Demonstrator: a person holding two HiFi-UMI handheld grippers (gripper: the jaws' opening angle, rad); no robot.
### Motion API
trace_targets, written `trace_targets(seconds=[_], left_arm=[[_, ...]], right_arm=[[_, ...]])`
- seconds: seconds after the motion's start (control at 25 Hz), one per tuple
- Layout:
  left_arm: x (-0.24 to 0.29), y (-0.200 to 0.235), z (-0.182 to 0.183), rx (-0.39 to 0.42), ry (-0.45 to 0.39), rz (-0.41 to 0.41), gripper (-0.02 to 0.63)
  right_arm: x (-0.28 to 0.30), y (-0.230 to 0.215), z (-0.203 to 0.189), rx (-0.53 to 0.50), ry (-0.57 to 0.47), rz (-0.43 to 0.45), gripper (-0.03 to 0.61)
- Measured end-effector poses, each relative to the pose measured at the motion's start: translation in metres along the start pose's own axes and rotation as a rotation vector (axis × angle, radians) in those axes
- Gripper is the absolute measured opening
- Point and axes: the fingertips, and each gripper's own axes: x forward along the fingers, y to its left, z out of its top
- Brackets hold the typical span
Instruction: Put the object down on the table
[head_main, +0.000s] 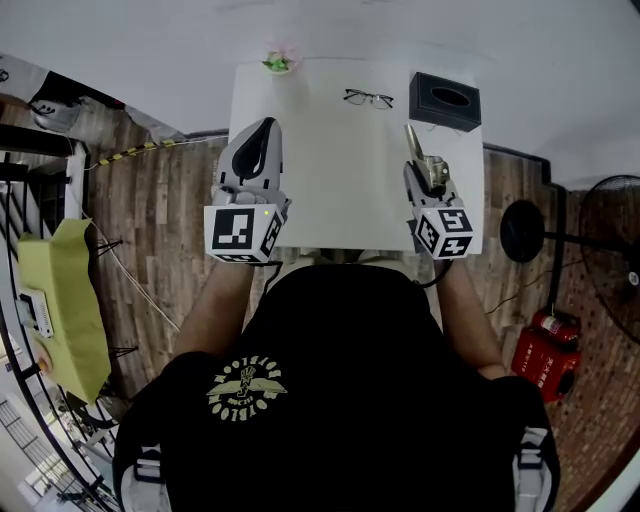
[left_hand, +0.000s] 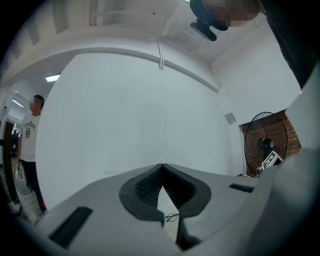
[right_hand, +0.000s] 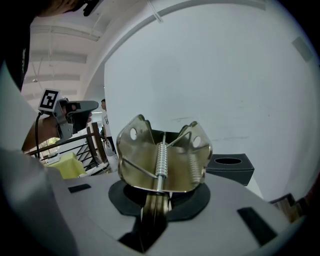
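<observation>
A shiny metal spring clip (right_hand: 162, 155) sticks up from between the jaws of my right gripper (right_hand: 155, 202), which is shut on its lower end. In the head view the clip (head_main: 416, 148) points away from me over the right part of the white table (head_main: 330, 190), with the right gripper (head_main: 424, 172) behind it above the table's near right edge. My left gripper (head_main: 262, 135) hovers over the table's left side. Its jaws meet at the tips (left_hand: 161, 170) and nothing is between them.
A pair of glasses (head_main: 368, 97) lies at the back middle of the table, a black tissue box (head_main: 445, 100) at the back right, and a small green thing (head_main: 277, 63) at the back left. A fan (head_main: 610, 250) stands on the floor to the right.
</observation>
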Motion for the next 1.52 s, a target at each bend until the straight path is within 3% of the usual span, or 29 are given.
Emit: trace_targets(seconds=[1.52], left_arm=[[-0.027,0.032,-0.009,0.007,0.025,0.045,0.006]], right_arm=[[0.046,0.006,-0.126,0.097,0.254,0.011,0.064]])
